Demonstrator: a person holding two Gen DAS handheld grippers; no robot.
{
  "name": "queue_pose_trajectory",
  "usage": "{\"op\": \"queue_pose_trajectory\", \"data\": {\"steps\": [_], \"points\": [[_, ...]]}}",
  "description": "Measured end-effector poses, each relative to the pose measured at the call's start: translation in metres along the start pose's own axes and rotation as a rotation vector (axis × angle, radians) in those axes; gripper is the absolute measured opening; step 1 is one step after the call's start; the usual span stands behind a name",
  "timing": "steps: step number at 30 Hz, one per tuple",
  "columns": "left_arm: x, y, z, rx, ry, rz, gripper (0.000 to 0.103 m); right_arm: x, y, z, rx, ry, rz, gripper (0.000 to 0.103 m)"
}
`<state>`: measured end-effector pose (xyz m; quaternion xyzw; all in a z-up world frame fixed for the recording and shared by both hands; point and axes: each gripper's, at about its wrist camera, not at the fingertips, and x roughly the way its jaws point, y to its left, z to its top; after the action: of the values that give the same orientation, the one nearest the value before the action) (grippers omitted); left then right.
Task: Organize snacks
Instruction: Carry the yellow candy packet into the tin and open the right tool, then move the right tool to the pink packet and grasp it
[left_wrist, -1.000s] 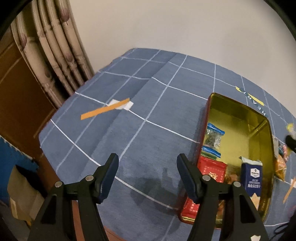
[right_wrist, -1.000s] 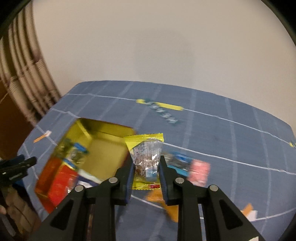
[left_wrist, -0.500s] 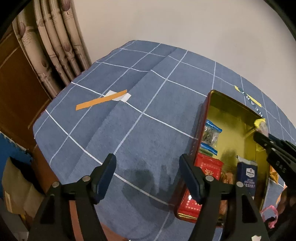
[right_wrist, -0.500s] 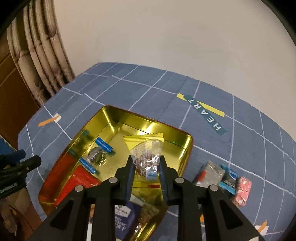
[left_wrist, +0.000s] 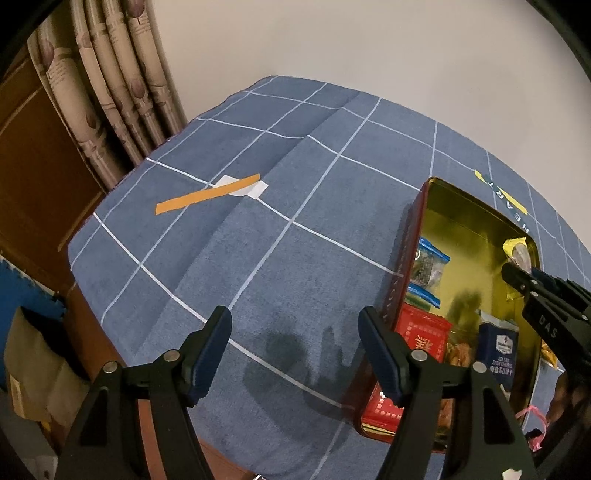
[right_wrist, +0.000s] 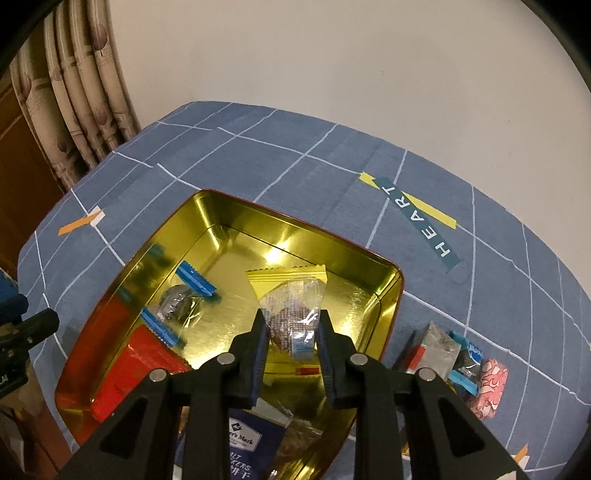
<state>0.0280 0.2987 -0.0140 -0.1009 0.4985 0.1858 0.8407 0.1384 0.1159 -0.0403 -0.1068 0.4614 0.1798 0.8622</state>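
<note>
My right gripper clamped on yellow packet, held over gold tin | my left gripper spread wide, holding nothing, over blue cloth beside the tin | loose snacks on cloth right of tin

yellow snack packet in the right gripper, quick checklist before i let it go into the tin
1. Grip: right gripper shut on the yellow snack packet: ok.
2. Packet over the tin, inside its rim: ok.
3. Bare gold floor beneath the packet, beside the blue-edged packet: ok.
4. Height above the floor: cannot tell.
5. Left gripper open, over the cloth, outside the tin: ok.
6. Snacks still on the cloth right of the tin: task not finished.
</note>
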Motion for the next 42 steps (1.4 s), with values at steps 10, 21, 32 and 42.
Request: {"op": "queue_pose_trajectory", "data": {"steps": [10, 21, 32, 42], "points": [[0.0, -0.004, -0.001, 0.009, 0.005, -0.012, 0.07, -0.001, 0.001, -0.001, 0.027, -0.009, -0.002, 0.027], [-0.002, -0.006, -0.001, 0.023, -0.002, -0.011, 0.07, -0.015, -0.002, 0.0, 0.036, -0.053, 0.005, 0.036], [-0.002, -0.006, -0.002, 0.025, 0.001, -0.005, 0.07, -0.053, -0.061, -0.02, 0.123, -0.102, -0.056, 0.036], [0.002, -0.007, -0.003, 0.032, -0.006, 0.028, 0.07, -0.044, -0.151, -0.062, 0.259, -0.008, -0.212, 0.036]]}}
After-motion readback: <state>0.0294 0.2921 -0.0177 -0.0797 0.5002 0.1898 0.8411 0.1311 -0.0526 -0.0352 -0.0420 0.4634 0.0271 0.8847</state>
